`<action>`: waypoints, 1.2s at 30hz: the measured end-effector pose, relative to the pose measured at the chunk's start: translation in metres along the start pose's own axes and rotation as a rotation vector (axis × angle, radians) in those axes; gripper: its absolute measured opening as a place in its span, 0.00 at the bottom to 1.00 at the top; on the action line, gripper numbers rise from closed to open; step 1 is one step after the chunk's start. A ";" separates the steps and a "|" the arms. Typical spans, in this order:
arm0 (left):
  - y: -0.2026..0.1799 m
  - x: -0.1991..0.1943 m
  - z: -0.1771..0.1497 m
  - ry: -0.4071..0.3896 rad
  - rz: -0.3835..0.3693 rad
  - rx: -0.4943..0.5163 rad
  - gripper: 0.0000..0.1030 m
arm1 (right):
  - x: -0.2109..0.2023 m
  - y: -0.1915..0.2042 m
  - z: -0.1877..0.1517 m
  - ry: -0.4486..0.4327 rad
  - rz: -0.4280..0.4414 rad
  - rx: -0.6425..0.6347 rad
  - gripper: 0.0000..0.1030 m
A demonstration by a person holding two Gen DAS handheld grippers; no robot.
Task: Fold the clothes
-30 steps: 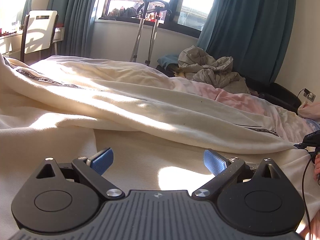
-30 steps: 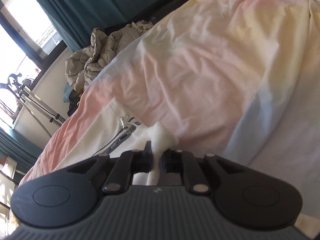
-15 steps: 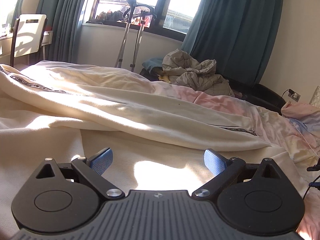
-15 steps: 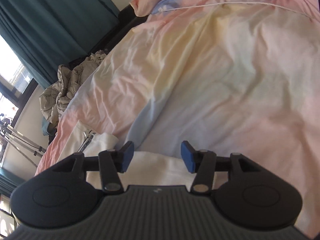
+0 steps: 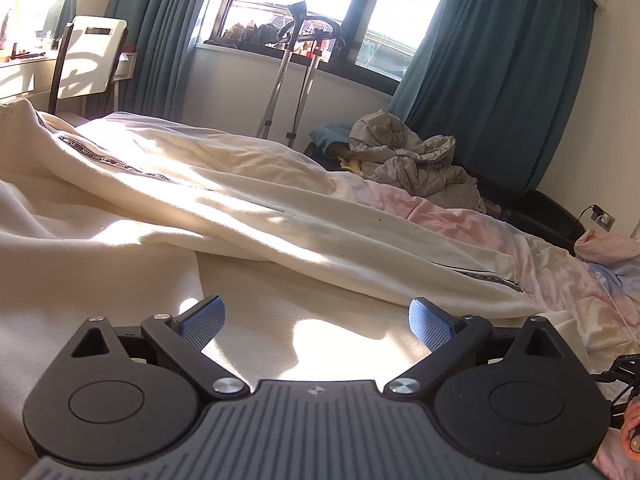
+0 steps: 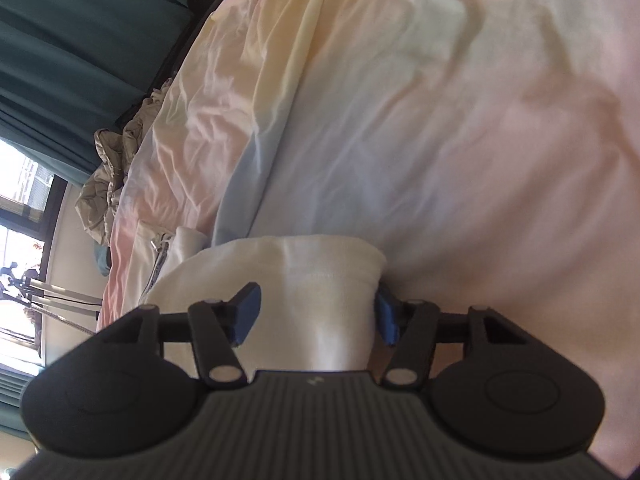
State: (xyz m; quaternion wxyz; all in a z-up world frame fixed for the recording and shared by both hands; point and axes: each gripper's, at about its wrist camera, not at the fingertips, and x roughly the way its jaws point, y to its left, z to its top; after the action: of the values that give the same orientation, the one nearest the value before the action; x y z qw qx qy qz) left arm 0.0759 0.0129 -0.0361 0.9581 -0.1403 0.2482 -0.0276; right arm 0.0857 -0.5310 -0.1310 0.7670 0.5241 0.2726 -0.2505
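Note:
A cream zip-up garment (image 5: 248, 216) with dark lettered tape along its zipper lies spread across the bed. My left gripper (image 5: 316, 322) is open and empty, low over the garment's near panel. My right gripper (image 6: 316, 312) is open, and a rounded cream fold of the same garment (image 6: 320, 280) lies between its blue pads (image 6: 246, 314) without being pinched. The zipper end (image 6: 158, 256) shows to the left of that fold.
A pastel pink, yellow and blue bedsheet (image 6: 420, 120) covers the bed. A grey quilted jacket (image 5: 412, 168) is piled at the far side. Teal curtains (image 5: 492, 80), a window, crutches (image 5: 288, 76) and a white chair (image 5: 88, 60) stand beyond the bed.
My right gripper was shut on a cream garment edge a second ago; it opened, let go, and now straddles a wider fold. My left gripper stayed open and shifted slightly.

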 end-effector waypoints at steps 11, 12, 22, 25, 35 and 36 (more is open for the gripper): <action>0.008 0.006 -0.001 0.029 0.002 -0.032 0.96 | -0.101 0.079 -0.006 -0.342 0.559 -0.378 0.09; 0.008 0.006 -0.001 0.031 0.000 -0.035 0.96 | -0.110 0.080 -0.007 -0.364 0.591 -0.401 0.09; 0.005 0.006 -0.004 0.049 -0.023 -0.023 0.96 | -0.044 -0.024 0.006 0.006 0.037 0.169 0.10; 0.005 0.005 -0.005 0.049 -0.013 -0.008 0.96 | -0.041 -0.020 0.005 0.001 0.012 0.149 0.12; 0.034 -0.029 0.023 0.062 0.068 -0.084 0.96 | -0.062 -0.013 -0.002 -0.106 -0.102 -0.020 0.40; 0.041 -0.037 0.029 0.059 0.070 -0.108 0.96 | -0.066 -0.014 -0.002 -0.111 -0.092 -0.017 0.41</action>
State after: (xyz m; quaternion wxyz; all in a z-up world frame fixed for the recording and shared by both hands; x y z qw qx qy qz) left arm 0.0568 0.0643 -0.0059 0.9419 -0.1821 0.2820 0.0150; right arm 0.0282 -0.5267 -0.0957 0.7731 0.4897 0.2555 -0.3119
